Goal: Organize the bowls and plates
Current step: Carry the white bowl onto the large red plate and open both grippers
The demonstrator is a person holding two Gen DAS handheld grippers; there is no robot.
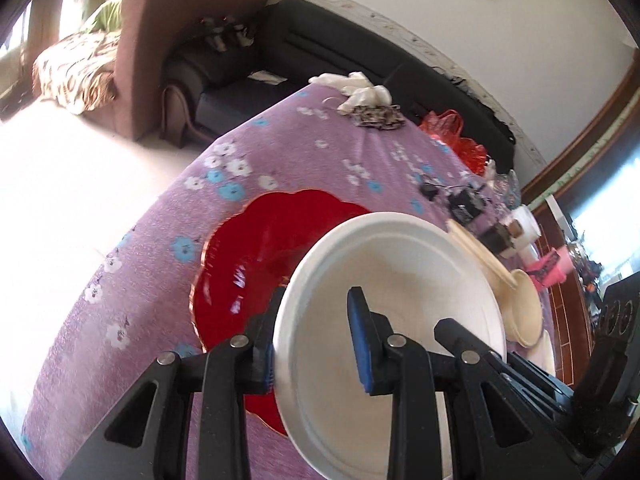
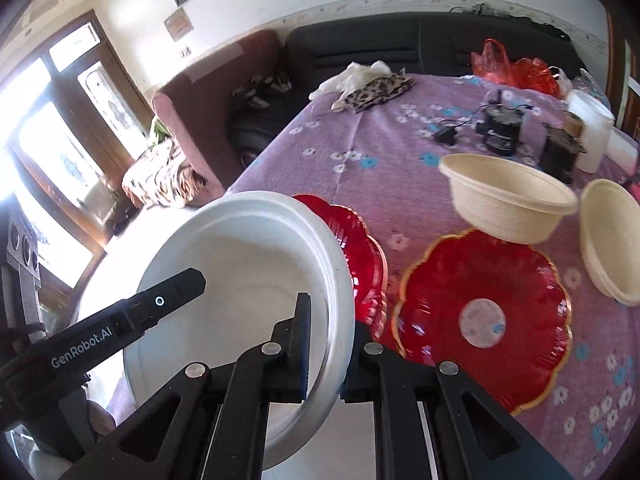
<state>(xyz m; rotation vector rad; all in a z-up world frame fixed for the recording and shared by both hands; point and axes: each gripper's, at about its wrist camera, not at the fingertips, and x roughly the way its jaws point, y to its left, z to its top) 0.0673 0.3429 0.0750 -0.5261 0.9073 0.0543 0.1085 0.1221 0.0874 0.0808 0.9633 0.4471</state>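
Observation:
My left gripper (image 1: 316, 340) is shut on the rim of a white plate (image 1: 400, 280), held tilted above the purple flowered tablecloth (image 1: 140, 280). My right gripper (image 2: 328, 344) is shut on the opposite rim of the same white plate (image 2: 240, 280). A red scalloped plate (image 1: 256, 256) lies under it; it also shows in the right wrist view (image 2: 364, 252). A second red plate (image 2: 480, 320) lies to the right. A cream bowl (image 2: 504, 200) and a stack of cream bowls (image 2: 612, 240) stand behind it.
Black chargers (image 2: 500, 128), a white roll (image 2: 592, 128), a red plastic bag (image 2: 516, 68) and cloths (image 2: 372, 84) lie at the table's far side. A dark sofa (image 2: 400, 40) and a maroon armchair (image 2: 208, 96) stand beyond the table edge.

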